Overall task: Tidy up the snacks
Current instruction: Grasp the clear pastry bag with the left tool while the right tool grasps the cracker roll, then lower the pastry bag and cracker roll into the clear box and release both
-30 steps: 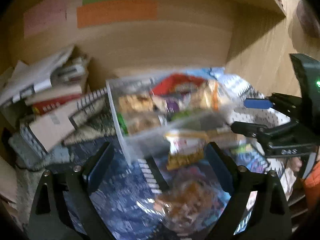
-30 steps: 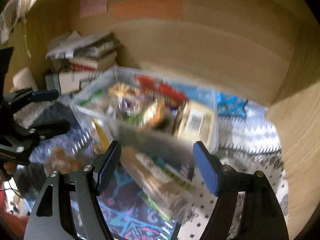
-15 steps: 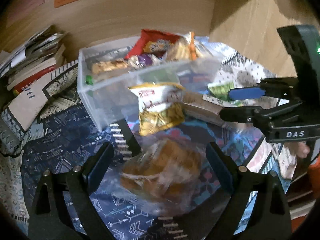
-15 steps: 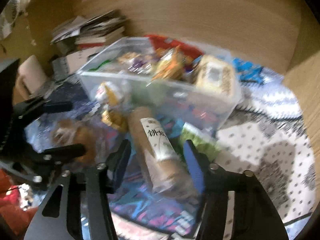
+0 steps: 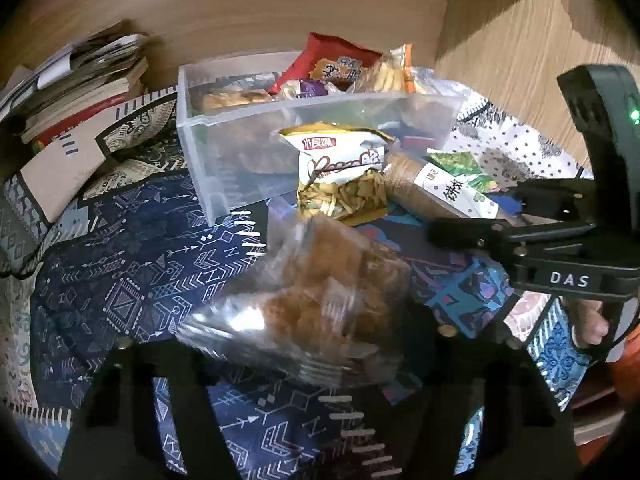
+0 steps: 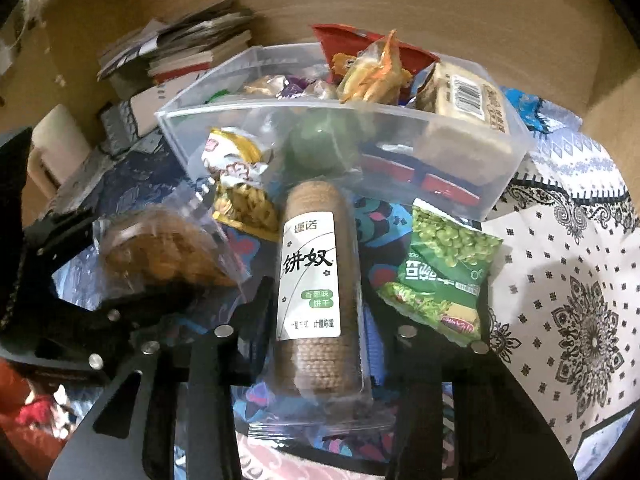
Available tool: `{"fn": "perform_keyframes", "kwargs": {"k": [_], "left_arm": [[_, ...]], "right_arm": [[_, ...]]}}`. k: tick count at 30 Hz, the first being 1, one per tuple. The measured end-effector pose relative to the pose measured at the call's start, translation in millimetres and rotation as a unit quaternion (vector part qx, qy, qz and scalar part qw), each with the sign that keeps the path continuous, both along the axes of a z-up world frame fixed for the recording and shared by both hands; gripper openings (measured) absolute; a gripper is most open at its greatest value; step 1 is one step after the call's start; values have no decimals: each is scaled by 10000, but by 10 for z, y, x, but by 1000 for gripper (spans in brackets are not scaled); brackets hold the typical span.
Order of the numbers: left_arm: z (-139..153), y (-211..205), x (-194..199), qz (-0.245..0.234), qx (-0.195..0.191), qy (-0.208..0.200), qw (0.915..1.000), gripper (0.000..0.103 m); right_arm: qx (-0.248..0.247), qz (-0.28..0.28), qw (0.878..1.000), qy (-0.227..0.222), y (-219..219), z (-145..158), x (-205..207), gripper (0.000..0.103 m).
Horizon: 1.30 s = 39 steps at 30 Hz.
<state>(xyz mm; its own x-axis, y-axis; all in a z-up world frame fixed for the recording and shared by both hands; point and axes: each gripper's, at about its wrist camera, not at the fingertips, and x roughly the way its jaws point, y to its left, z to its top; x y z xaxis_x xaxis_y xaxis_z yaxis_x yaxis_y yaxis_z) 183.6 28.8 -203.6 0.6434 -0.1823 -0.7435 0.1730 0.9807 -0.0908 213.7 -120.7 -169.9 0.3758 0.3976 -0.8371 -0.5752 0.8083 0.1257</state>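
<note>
My left gripper [image 5: 296, 336] is closing and its pads press a clear bag of brown fried snacks [image 5: 320, 292] lying on the patterned cloth. In the right wrist view that bag [image 6: 156, 252] sits between the left fingers. My right gripper [image 6: 316, 320] is shut on a clear-wrapped roll of biscuits [image 6: 312, 272] with a white label, which points at the bin. A clear plastic bin [image 5: 236, 168] behind them is piled with snack packets. A yellow-white chip packet [image 5: 340, 168] leans on its front wall. A green pea packet [image 6: 444, 276] lies right of the roll.
A stack of books [image 5: 80, 80] and papers lies left of the bin, against the wooden back wall. A wooden side panel [image 5: 512, 48] closes the space on the right. The right gripper [image 5: 480, 216] reaches in from the right edge of the left wrist view.
Both grippers dropped toward the cloth. The left jaws narrowed onto the clear snack bag. The right jaws closed onto the biscuit roll.
</note>
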Motion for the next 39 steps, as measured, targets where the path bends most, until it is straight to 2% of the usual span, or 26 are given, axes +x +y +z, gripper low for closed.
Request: {"fn": "perform_keyframes", "kwargs": {"k": [1,5,12,24,30,39], "left_arm": [[21,15,-11,6,-27,-26,10000,61],[146,55,-109,59,-42,-260,9996,59],[494,133,-216,111,-163,-709,9973,59],[1029,225,-120,335,-144,-1441,9889,59],[1140,248,40,422,-38,-1584,9865,59],[1106,371,431,591,-48,-1390,9885,59]], "right_arm": [[11,-34,10000,-17,-5,9,-12,35],[50,-136,9998,-106,-72,81,-62,34],[287,-336,9980,-454,-249,414,-148,34],[574,-386,9912,-1128,-214,893,-67,34],[747,-276,9880,-1322,-52,1028,54,35],[741,-99,9884,-1324,301,1028,382,35]]}}
